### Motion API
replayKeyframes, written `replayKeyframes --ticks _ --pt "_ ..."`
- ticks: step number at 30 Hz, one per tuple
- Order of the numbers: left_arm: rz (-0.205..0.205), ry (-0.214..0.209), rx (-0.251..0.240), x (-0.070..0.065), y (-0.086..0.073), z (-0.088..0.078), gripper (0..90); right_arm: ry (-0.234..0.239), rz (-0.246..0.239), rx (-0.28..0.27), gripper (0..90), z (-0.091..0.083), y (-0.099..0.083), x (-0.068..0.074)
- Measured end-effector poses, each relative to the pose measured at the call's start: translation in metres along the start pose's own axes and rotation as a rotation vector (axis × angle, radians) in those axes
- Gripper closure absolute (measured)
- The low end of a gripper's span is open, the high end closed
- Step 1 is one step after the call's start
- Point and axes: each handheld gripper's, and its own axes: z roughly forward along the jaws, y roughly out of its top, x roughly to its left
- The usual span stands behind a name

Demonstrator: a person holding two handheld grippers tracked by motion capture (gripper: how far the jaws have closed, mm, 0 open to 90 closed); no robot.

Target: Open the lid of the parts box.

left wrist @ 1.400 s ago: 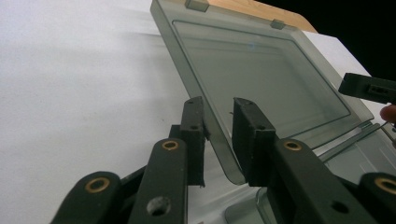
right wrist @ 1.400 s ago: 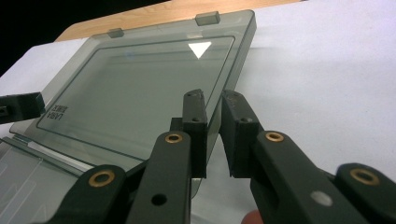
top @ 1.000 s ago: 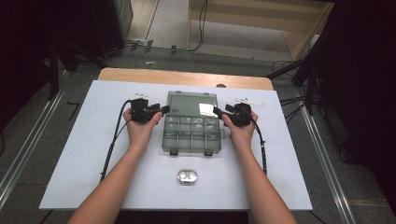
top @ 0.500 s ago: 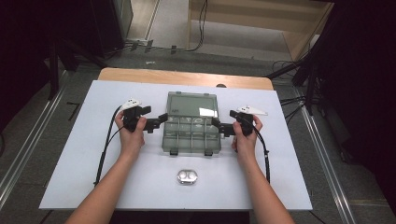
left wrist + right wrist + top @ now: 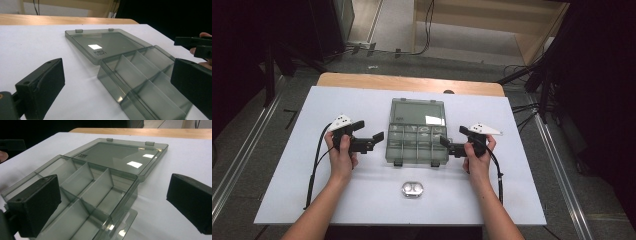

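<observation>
High view: clear plastic box (image 5: 417,132) lies open at the middle of the white table (image 5: 287,200), lid flat on the far side, compartment tray nearer the person. Left gripper (image 5: 371,131) sits just left of the box, right gripper (image 5: 452,139) just right of it, each a little apart from the box wall. Both have just been opening; jaws stand wide with nothing between them. A small metal tin (image 5: 412,189) lies on the near side of the box, between the two forearms. A wooden board edge (image 5: 409,82) shows beyond the box.

Left gripper view: black jaws spread to either side, holding nothing. The box (image 5: 140,72) lies ahead and to the right, tray dividers plain, compartments bare. The other gripper (image 5: 193,45) is past the box's far side.

Right gripper view: jaws equally wide, nothing held. The box (image 5: 100,177) fills the gap ahead; its front clasp tab (image 5: 125,220) shows here, close under the camera.
</observation>
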Motion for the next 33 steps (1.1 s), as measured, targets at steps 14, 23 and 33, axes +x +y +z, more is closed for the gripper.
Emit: replayKeyframes --ticks 14,23,33 --pt "0.046 0.006 -0.015 -0.004 -0.022 -0.042 0.0 0.019 -0.064 0.02 0.0 -0.014 -0.008 0.014" --pt "0.032 0.012 -0.045 0.0 -0.033 -0.066 0.0 0.07 -0.082 0.045 0.0 -0.019 -0.01 0.021" --pt "0.05 0.028 -0.087 -0.001 -0.036 -0.09 0.0 0.085 -0.119 0.049 0.0 -0.03 -0.009 0.027"
